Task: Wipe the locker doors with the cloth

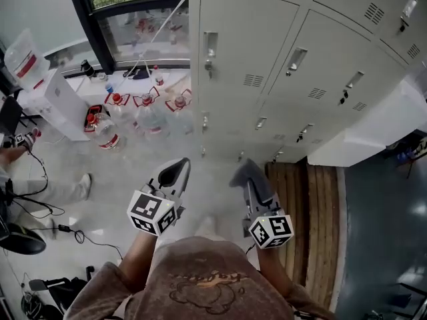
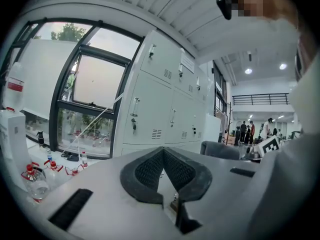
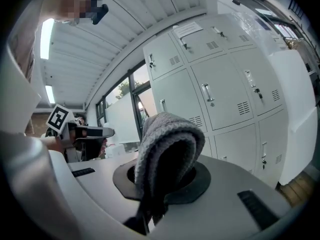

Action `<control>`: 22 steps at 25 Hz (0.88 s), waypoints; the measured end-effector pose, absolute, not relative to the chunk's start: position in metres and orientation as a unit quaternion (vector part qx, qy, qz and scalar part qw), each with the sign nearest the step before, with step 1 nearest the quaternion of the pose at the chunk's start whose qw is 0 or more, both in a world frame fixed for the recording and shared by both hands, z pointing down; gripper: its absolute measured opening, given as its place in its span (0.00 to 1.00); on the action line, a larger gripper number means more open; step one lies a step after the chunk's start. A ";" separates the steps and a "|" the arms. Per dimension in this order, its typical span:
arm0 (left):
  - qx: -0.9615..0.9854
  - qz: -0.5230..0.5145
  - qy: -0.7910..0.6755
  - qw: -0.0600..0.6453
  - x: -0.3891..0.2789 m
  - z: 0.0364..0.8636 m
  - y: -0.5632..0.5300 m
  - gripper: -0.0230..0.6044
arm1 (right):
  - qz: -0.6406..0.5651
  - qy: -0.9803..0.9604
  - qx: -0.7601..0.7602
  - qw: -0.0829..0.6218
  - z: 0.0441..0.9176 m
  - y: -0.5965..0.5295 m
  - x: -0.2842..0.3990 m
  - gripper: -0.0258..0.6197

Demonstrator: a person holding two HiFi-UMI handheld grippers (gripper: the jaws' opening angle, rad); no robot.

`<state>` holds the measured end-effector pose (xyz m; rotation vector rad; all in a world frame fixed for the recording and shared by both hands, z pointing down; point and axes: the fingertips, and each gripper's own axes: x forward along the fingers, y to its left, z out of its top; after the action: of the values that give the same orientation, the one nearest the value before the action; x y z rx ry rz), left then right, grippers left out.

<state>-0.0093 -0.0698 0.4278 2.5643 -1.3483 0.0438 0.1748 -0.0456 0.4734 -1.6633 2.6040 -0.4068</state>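
A folded grey knitted cloth [image 3: 167,134] is gripped by the right gripper [image 3: 165,170], whose dark-padded jaws are clamped on its lower part while the rounded fold stands up above them at the centre of the right gripper view. In the head view the cloth [image 1: 253,177] is seen just right of centre, on the tip of the right gripper [image 1: 245,173], below the bottom row of the pale grey metal locker doors [image 1: 267,59] that fill the upper right of the frame; it is held apart from them.

The left gripper [image 2: 162,151] is closed on nothing: its ribbed black pads meet at their tips, with only a narrow wedge of gap behind them. In the head view it [image 1: 177,169] is seen just left of centre, beside the right one.

Clear plastic water bottles with red caps [image 1: 143,115] are gathered on the pale floor at the upper left, under a dark-framed window [image 1: 133,19]. A slatted wooden platform [image 1: 303,205] lies at the right of centre, in front of the lockers.
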 end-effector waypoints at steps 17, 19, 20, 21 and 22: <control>0.886 0.014 -0.450 0.117 -0.002 0.416 -0.119 0.03 | -0.126 0.841 -0.526 0.019 0.459 -0.097 0.157 0.10; 0.890 0.013 -0.442 0.114 -0.002 0.412 -0.124 0.03 | -0.121 0.839 -0.530 0.019 0.454 -0.103 0.157 0.10; 0.891 0.013 -0.439 0.113 -0.002 0.410 -0.126 0.03 | -0.119 0.838 -0.532 0.020 0.452 -0.106 0.156 0.10; 0.893 0.012 -0.436 0.112 -0.002 0.409 -0.128 0.03 | -0.118 0.837 -0.534 0.021 0.450 -0.108 0.155 0.10; 0.894 0.011 -0.432 0.113 -0.002 0.408 -0.130 0.03 | -0.118 0.836 -0.536 0.022 0.448 -0.111 0.155 0.10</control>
<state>-0.0023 -0.1303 0.4078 2.6245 -1.2688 0.0326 0.1552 -0.1106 0.4483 -1.6617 2.5893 -0.3644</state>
